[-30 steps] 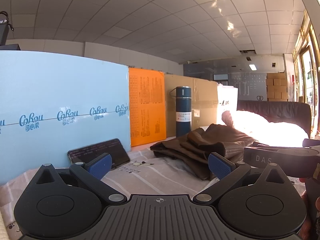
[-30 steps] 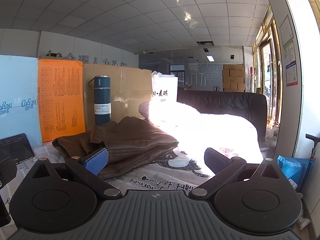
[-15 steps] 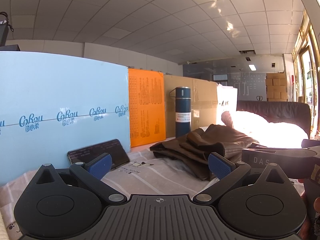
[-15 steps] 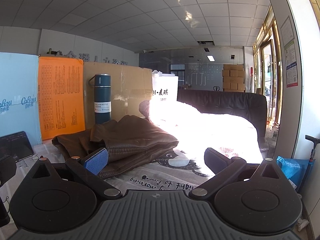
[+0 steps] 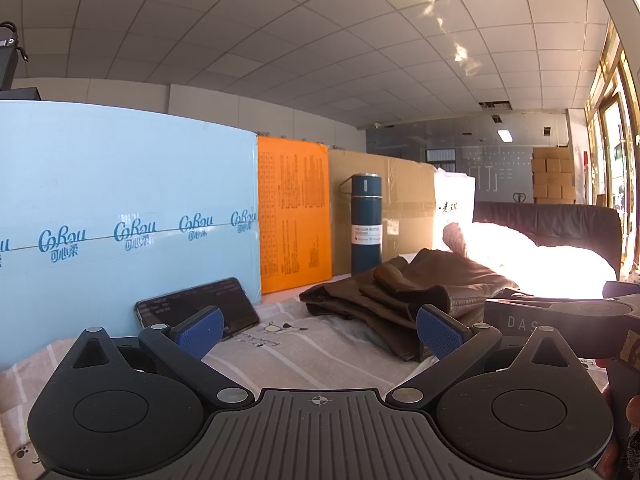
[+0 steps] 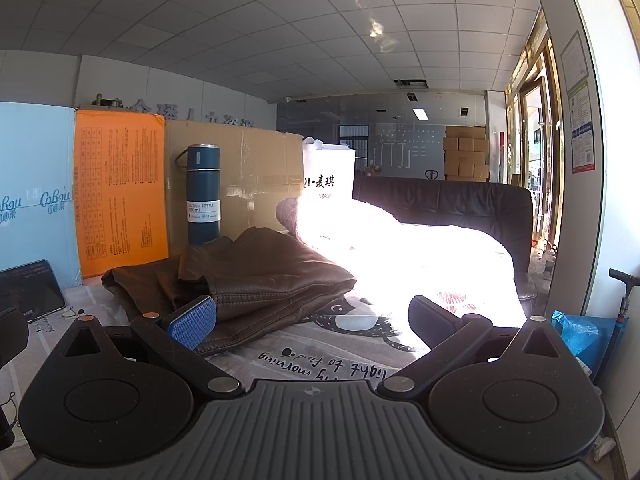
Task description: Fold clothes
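Note:
A brown leather-like garment point(image 5: 404, 292) lies loosely folded on the cloth-covered table point(image 5: 320, 344); in the right wrist view the garment point(image 6: 256, 280) sits just ahead and to the left. My left gripper point(image 5: 318, 330) is open, low over the cloth, with nothing between its blue pads; the garment's near edge lies by its right finger. My right gripper point(image 6: 308, 316) is open too, its left pad close to the garment's front hem, holding nothing. A sunlit, washed-out white heap point(image 6: 420, 256) lies behind and right of the garment.
A dark blue vacuum bottle point(image 5: 366, 224) stands behind the garment against cardboard. A phone point(image 5: 196, 308) leans on the light blue board point(image 5: 120, 216), beside an orange panel point(image 5: 294, 212). A white paper bag point(image 6: 328, 176) and dark sofa point(image 6: 448, 204) stand farther back. The right gripper's body point(image 5: 560, 320) shows at right.
Both views have barely shifted; the right gripper has drifted slightly so the scene slides a little left. Nothing was taken hold of or let go.

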{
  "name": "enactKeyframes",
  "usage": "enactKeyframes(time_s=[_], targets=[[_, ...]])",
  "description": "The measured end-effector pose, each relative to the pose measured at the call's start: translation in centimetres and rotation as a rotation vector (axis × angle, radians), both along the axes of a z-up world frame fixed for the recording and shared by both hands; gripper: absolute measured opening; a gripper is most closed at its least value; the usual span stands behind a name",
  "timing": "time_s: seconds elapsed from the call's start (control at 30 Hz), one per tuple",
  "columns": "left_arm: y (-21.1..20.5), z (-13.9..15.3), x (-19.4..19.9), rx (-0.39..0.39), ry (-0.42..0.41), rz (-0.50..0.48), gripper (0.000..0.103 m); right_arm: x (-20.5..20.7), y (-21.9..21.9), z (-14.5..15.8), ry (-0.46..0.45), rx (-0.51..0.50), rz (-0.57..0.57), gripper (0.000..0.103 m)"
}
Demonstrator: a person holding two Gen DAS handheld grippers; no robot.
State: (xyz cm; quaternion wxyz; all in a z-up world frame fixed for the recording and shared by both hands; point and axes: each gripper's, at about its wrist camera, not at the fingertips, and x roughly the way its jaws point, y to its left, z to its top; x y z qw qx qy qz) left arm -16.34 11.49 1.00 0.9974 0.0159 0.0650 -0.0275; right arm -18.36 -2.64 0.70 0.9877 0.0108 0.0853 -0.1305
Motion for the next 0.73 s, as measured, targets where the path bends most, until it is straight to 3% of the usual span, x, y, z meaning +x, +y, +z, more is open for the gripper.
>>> enactKeyframes(time_s=[0.73], targets=[[-0.03,0.01,-0.05,-0.001,-0.009,-0.002,0.103,-0.03,-0.03,0.00,0.000,-0.001,0.000,0.103]])
